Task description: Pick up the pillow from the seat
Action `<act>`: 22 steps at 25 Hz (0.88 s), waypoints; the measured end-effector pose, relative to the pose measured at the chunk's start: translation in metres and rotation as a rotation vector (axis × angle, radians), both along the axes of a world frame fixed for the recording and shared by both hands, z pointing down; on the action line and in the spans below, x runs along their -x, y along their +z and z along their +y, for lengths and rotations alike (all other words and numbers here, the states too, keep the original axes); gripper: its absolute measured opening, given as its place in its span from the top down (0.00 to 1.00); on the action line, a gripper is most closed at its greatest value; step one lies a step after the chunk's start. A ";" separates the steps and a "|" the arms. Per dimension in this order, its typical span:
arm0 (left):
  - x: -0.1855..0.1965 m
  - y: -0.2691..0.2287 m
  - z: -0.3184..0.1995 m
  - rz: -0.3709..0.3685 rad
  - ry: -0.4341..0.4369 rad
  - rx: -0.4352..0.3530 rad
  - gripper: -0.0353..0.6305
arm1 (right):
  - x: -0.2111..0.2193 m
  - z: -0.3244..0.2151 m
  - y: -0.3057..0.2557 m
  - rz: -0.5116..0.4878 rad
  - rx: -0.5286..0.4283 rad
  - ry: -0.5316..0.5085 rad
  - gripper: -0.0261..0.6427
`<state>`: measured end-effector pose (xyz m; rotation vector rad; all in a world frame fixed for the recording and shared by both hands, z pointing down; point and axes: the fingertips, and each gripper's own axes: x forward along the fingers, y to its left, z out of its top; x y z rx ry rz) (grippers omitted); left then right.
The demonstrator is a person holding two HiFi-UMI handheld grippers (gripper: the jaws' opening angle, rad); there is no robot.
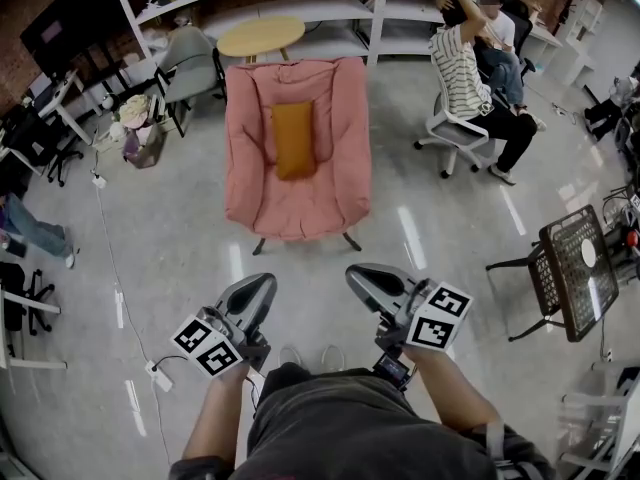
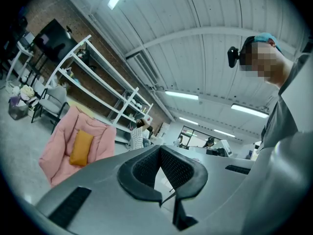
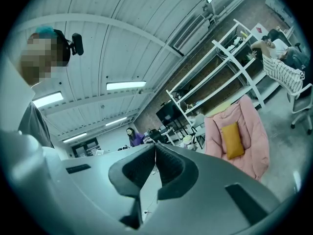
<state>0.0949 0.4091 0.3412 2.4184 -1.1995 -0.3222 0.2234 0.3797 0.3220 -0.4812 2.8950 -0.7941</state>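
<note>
While left tongs (image 1: 264, 282) and right tongs (image 1: 357, 275) hang clenched, an oblong pillow (image 1: 293, 140) lies on the seat (image 1: 300, 211) — padded pink

Orange oblong pillow (image 1: 293, 139) on seat of pink padded chair (image 1: 340, 168). Round wooden table (image 1: 261, 36) behind chair, w/ white shelving (image 1: 380, 8) beyond. Seated person (image 1: 462, 73) to chair's R. Left gripper (image 1: 266, 282) & right gripper (image 1: 354, 274) side by side before chair, well apart from it.

Head view looks steeply down on the pink chair (image 1: 250, 148); both gripper views face it level, apparently from well back.
</note>
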 end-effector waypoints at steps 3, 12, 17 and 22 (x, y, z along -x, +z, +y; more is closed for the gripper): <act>-0.001 0.001 -0.005 -0.002 -0.004 0.004 0.93 | -0.005 -0.006 0.001 0.003 0.002 0.002 0.94; 0.010 0.008 -0.037 0.007 -0.004 0.013 0.93 | -0.002 -0.036 0.010 0.024 0.019 0.015 0.94; 0.022 0.013 -0.068 0.019 0.005 0.025 0.93 | 0.010 -0.065 0.011 0.035 0.031 0.021 0.94; 0.045 0.023 -0.110 0.030 0.025 0.037 0.93 | 0.033 -0.106 0.020 0.050 0.039 0.035 0.94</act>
